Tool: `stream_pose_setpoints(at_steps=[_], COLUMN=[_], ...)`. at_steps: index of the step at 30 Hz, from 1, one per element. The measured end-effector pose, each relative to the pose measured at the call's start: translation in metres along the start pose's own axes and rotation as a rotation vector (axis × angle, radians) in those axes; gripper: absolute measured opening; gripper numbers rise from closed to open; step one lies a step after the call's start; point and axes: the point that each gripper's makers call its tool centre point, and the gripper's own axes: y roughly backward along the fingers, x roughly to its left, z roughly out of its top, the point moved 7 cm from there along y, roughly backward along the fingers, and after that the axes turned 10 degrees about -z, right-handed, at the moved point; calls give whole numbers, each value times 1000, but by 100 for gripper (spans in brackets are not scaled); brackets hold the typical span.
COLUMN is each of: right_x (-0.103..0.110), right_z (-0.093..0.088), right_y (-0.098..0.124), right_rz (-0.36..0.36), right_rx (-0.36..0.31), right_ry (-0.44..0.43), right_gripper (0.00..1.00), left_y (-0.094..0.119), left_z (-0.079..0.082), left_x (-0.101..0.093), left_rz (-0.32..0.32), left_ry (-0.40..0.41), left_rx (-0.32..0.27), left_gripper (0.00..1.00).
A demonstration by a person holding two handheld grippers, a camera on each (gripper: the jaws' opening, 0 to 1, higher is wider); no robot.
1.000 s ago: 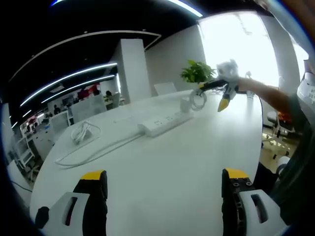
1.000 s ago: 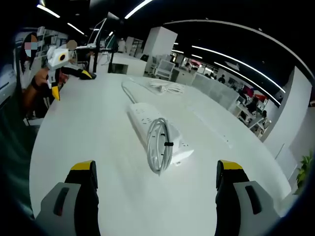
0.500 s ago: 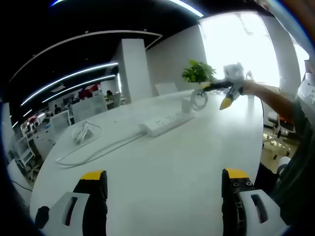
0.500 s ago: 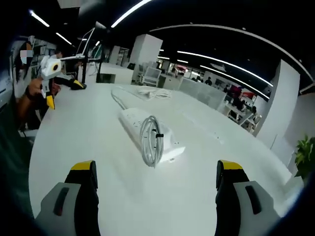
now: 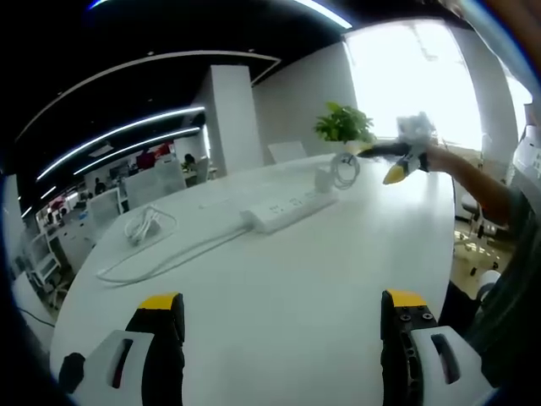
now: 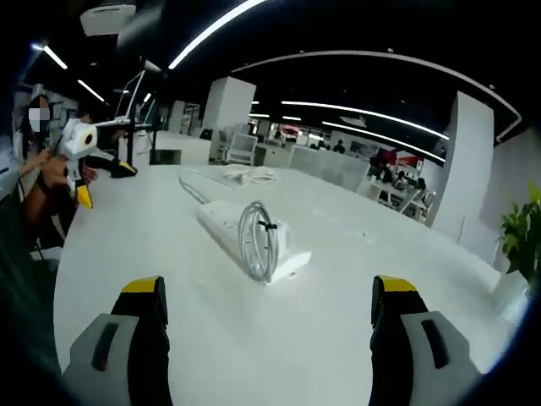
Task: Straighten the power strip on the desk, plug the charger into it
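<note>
- I am finding no lettering, brand, number or sign sharp enough to read anywhere.
- I am seeing the power strip [image 6: 241, 228] showing a plain white face, any markings too small and blurred.

Desk: broad white oval desk [image 5: 279, 288] with a smooth, glossy top – also in the right gripper view [image 6: 254, 330].
Power strip: long white plastic power strip [image 5: 286, 210] lying flat toward 12 o'clock in the left gripper view, angled across the top [image 6: 241, 228].
Strip cord: thin white cable [image 5: 161, 262] trailing toward 10 o'clock, ending in a loose bundle [image 5: 144, 227].
Charger: small white charger block with a coiled white cord [image 6: 259, 241] – standing against the strip's near end; at 1 o'clock in the left gripper view [image 5: 338, 173].
</note>
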Motion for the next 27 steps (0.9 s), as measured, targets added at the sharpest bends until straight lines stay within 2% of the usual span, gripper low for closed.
stream_pose_setpoints(at_steps=[3,10,16,27], right_x=[-1,4,10,29], right_z=[-1,-9,-21,-41], right_y=[5,14,25,43], right_rz=[-28,-64,-99,-170], right_rx=[-27,-43,-35,-34], right_ry=[-46,-94,-168,-252], right_gripper=[100,100,100,100], left_y=[0,4,4,0], left_z=[0,0,-1,-1], left_x=[0,3,5,6], left_rz=[3,18,27,23], left_ry=[0,2,11,16], left_rx=[1,-7,-18,-26], left_gripper=[100,100,100,100])
